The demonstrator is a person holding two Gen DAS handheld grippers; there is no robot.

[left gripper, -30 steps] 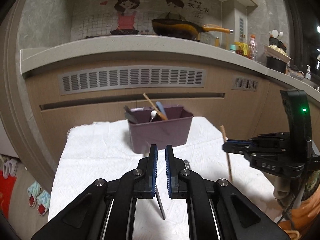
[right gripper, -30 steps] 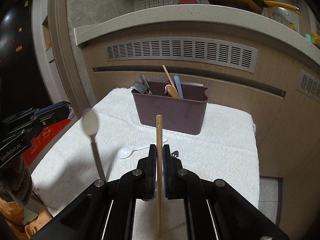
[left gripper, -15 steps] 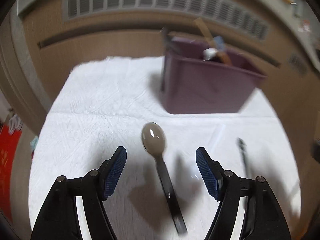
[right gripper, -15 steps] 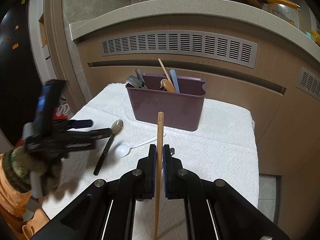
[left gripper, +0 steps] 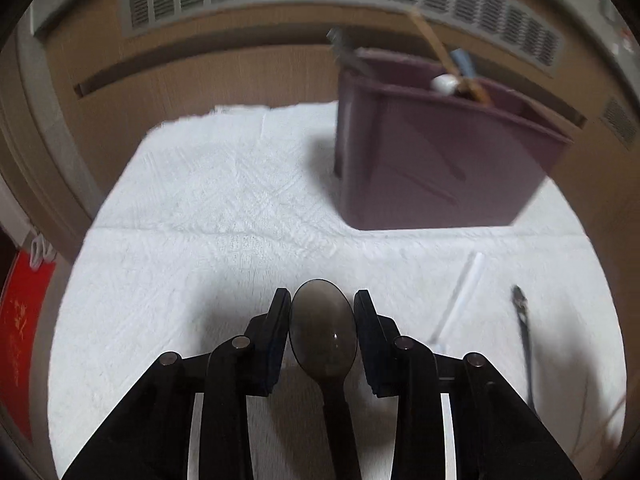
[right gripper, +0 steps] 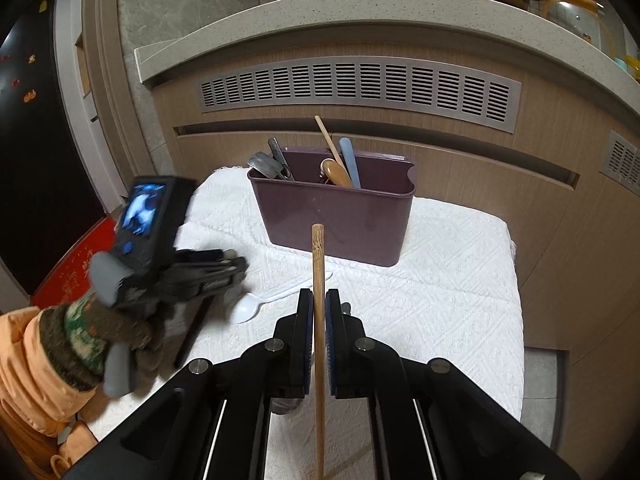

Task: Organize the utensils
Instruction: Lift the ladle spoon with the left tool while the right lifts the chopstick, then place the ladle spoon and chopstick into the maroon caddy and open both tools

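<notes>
Left gripper (left gripper: 322,320) low over the white cloth (left gripper: 208,216), jaws just closing in, fingers (left gripper: 280,320) flanking the bowl of a dark spoon (left gripper: 323,332); left pad touching the bowl's edge, right pad just beside it, firm clamp not certain. Spoon handle running back toward 6 o'clock between the arms. Purple bin (left gripper: 432,160) at 1 o'clock, well apart, standing on the cloth, stuffed with upright utensils: wooden stick, blue handle, white spoon end, dark metal piece at the left corner. White spoon (left gripper: 456,300) lying at 3 o'clock of the gripper, near; a thin dark utensil (left gripper: 524,332) farther out at 3 o'clock, blurred. Nothing between the gripper and the bin but bare cloth.

Right gripper (right gripper: 319,312) clamped tight on a wooden chopstick (right gripper: 318,264), stick upright, tip pointing to 12 o'clock toward the bin (right gripper: 332,216). Left gripper (right gripper: 192,272) at 9 o'clock in this view, blurred, held by a gloved hand (right gripper: 108,332) with an orange sleeve (right gripper: 28,364). White spoon (right gripper: 260,302) between the two grippers on the cloth (right gripper: 440,280). Vented cabinet front (right gripper: 360,88) behind the bin, counter (right gripper: 360,4) above at 12 o'clock.
</notes>
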